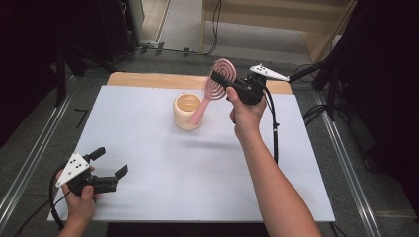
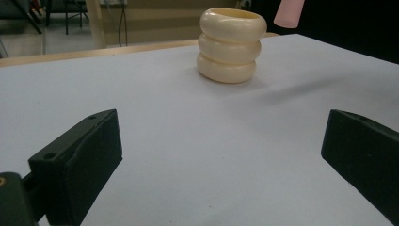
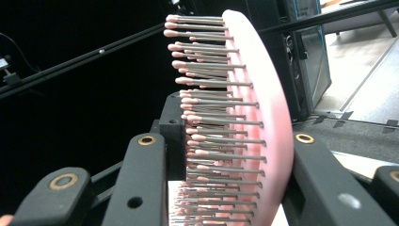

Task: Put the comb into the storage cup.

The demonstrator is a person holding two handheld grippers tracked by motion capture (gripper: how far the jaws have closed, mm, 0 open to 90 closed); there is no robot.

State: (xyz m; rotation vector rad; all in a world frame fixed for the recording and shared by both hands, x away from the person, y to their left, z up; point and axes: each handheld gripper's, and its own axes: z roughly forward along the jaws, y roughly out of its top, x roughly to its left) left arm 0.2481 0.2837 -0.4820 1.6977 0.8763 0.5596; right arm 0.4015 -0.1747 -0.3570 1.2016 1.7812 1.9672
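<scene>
high: above, fwd-down | L cam: low, near table (image 2: pixel 188 155) | both see cup (image 1: pixel 187 112)

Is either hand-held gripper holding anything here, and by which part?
The right hand-held gripper clamps the pink hairbrush by its bristled head. The left hand-held gripper is open, holding nothing.

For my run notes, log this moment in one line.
right tool: shut on pink plastic hairbrush, handle over cream ringed cup | left tool: open, empty

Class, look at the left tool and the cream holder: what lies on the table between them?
Nothing: in the left gripper view, bare white table runs from the open left tool to the cream holder.
</scene>
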